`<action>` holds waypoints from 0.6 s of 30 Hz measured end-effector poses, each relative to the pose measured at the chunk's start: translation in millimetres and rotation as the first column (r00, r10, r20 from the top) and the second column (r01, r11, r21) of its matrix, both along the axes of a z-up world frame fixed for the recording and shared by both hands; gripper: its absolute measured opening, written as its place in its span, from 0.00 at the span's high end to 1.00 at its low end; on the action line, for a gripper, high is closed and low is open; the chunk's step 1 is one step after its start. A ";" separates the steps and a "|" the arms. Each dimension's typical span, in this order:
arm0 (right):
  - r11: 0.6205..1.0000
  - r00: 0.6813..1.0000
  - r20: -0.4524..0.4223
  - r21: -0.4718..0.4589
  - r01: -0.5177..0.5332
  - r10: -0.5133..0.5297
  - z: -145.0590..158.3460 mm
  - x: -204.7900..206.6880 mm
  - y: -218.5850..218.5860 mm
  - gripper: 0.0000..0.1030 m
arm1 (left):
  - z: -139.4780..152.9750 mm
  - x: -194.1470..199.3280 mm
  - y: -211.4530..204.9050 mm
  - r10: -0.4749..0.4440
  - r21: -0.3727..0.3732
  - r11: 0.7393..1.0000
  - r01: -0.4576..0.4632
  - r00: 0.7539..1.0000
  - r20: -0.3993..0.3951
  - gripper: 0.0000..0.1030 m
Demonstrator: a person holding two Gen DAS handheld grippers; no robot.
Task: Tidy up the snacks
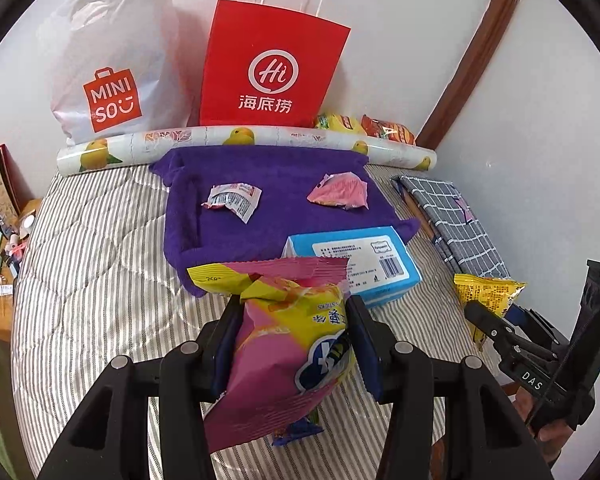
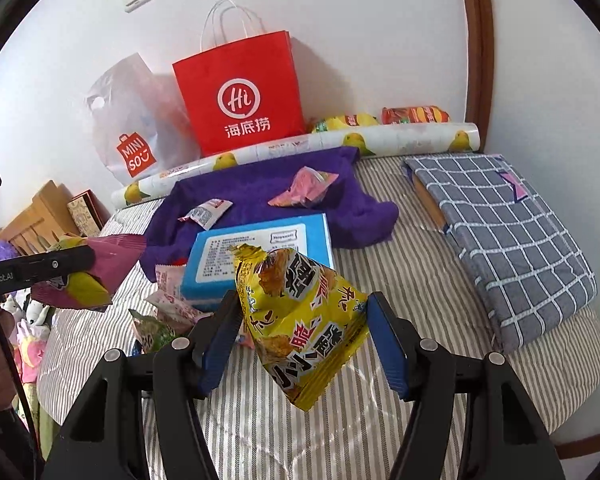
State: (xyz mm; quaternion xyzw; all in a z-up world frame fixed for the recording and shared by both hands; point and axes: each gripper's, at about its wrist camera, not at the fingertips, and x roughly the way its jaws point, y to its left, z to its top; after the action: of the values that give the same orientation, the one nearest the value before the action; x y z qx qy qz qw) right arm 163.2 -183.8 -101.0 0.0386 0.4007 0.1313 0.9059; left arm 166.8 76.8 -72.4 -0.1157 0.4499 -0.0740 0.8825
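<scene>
The left gripper (image 1: 292, 332) clamps a pink-and-yellow snack bag (image 1: 276, 344), the right gripper (image 2: 300, 340) a yellow snack bag (image 2: 304, 328), both lifted just in front of the blue tissue pack (image 2: 260, 248).

A bed with a grey-striped quilt (image 2: 380, 216) fills the frame. On it lie a purple towel (image 2: 260, 200) at centre, a blue tissue pack (image 2: 260, 240) overlapping its near edge, a checked grey cloth bundle (image 2: 512, 232) at right, and a fruit-printed roll (image 2: 300, 146) along the far edge.
</scene>
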 end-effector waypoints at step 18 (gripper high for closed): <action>1.000 0.999 0.035 -0.018 -0.007 0.008 15.8 25.8 12.7 0.39 | 3.5 27.9 8.8 -0.004 -0.057 0.998 0.005 1.000 0.010 0.53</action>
State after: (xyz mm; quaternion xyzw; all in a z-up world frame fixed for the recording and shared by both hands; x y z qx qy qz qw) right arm 189.0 -171.1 -85.2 0.0266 0.3859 0.1318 0.9127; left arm 194.7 85.6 -68.9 -0.1395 0.4435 -0.0893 0.8808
